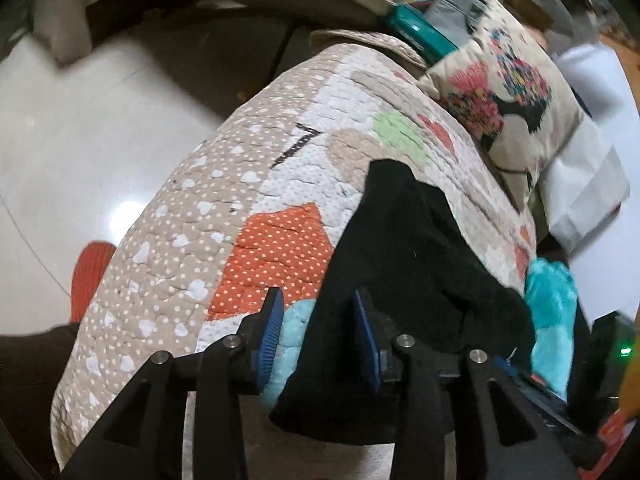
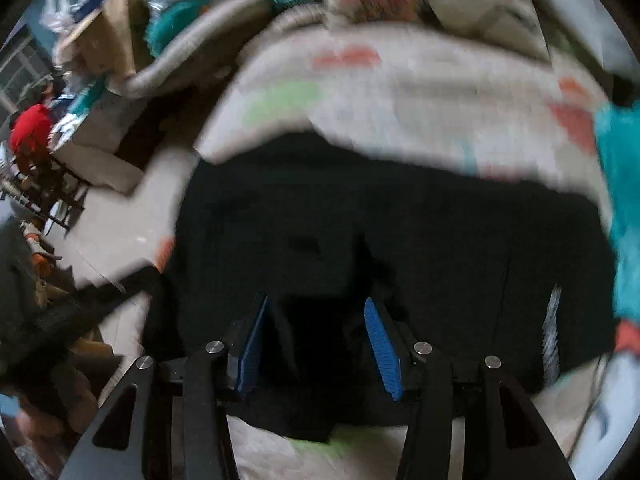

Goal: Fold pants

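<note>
The black pants point(image 1: 404, 264) lie on a patchwork quilt point(image 1: 224, 200) over a bed. In the left wrist view my left gripper point(image 1: 318, 304) is open, its blue pads on either side of the near edge of the pants. In the right wrist view the pants point(image 2: 400, 232) fill the middle, spread flat and blurred by motion. My right gripper point(image 2: 316, 308) is open just above the near edge of the pants, with dark cloth between the pads.
A floral pillow point(image 1: 504, 92) and a white bag point(image 1: 588, 184) lie at the quilt's far right. A turquoise fluffy cloth point(image 1: 552, 304) sits right of the pants. The glossy floor point(image 1: 80, 140) is on the left. Boxes and clutter point(image 2: 100, 40) stand beyond the bed.
</note>
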Motion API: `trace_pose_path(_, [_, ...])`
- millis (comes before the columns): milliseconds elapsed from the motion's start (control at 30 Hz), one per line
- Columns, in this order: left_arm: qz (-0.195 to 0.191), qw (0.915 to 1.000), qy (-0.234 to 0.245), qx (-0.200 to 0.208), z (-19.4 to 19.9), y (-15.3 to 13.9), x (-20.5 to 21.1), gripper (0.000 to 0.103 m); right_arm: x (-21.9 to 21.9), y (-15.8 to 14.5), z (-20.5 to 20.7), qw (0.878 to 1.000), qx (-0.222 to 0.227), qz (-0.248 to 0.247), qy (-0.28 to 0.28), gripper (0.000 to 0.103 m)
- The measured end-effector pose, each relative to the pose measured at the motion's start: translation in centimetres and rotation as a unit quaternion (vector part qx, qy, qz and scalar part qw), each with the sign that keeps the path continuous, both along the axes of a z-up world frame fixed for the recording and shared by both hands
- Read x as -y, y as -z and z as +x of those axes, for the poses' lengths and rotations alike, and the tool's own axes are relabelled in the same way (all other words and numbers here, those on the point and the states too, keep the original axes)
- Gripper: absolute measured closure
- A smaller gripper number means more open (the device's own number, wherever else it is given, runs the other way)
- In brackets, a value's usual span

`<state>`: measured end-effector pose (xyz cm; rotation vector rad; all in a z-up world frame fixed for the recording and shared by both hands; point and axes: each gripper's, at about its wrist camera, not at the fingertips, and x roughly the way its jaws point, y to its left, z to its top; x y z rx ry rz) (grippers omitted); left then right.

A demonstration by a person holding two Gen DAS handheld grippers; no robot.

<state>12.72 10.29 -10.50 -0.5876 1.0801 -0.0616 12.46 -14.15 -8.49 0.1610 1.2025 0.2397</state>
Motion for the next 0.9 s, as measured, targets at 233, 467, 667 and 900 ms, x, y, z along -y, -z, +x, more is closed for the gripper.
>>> trace_pose_path(233, [0.007, 0.9999, -0.002, -0.013, -0.1, 0.7, -0.3, 0.065, 4.4, 0.0, -2.2, 0.990, 0.038, -0.091, 0.100, 0.048])
trace_pose_path(467, [0.029, 0.9993, 0.022, -0.001, -0.5, 0.3, 1.3, 0.065, 1.6, -3.0, 0.3, 0.994, 0.075, 0.077, 0.026, 0.048])
trace_pose_path(667, [0.014, 0.9996, 0.013, -0.020, -0.2, 1.0, 0.5, 0.062, 0.1, 2.0, 3.7, 0.996, 0.011, 0.087, 0.034, 0.052])
trace_pose_path(900, [0.018, 0.9998, 0.005, -0.011, 0.0, 0.5, 0.4, 0.061, 5.1, -3.0, -0.8, 0.991, 0.096, 0.029, 0.090, 0.045])
